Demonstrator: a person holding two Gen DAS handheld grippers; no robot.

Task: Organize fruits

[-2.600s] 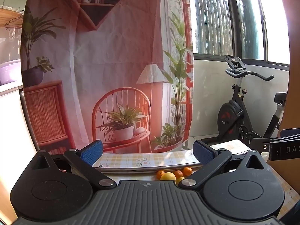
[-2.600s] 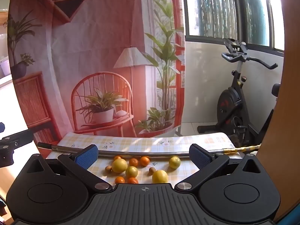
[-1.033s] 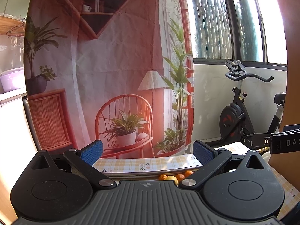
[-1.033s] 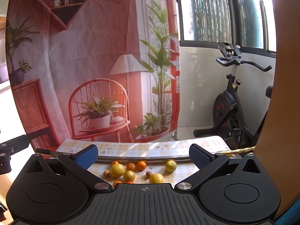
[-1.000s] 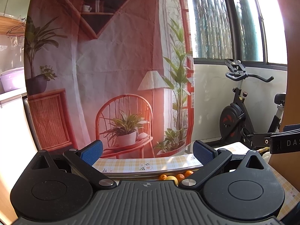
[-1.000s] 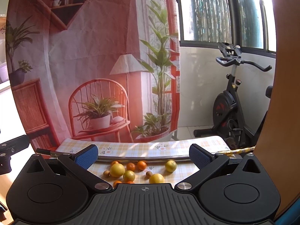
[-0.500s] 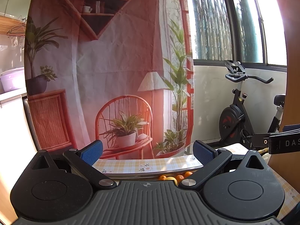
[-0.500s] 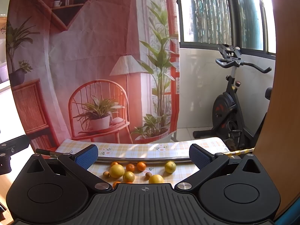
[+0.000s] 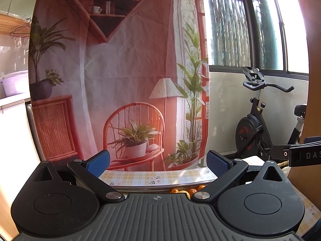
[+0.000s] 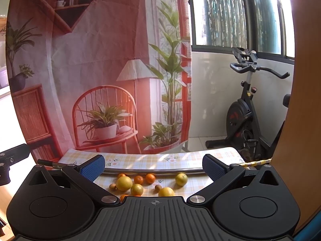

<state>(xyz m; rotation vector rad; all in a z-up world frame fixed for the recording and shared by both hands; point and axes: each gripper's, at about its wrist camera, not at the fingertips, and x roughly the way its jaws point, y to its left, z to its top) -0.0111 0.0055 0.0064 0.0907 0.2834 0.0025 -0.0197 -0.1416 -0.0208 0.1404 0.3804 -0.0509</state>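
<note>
Both left tongs and right tongs gape, empty; fruits lie loose below them on the tabletop. Approach pending: descend first.

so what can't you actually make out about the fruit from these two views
- Left wrist view: the fruits are mostly hidden behind the left gripper body; count unknown.
- Right wrist view: the nearest orange fruits are cut off by the right gripper body.
- Small brown fruits: too small to identify.
- No bowl or basket is in view.
</note>
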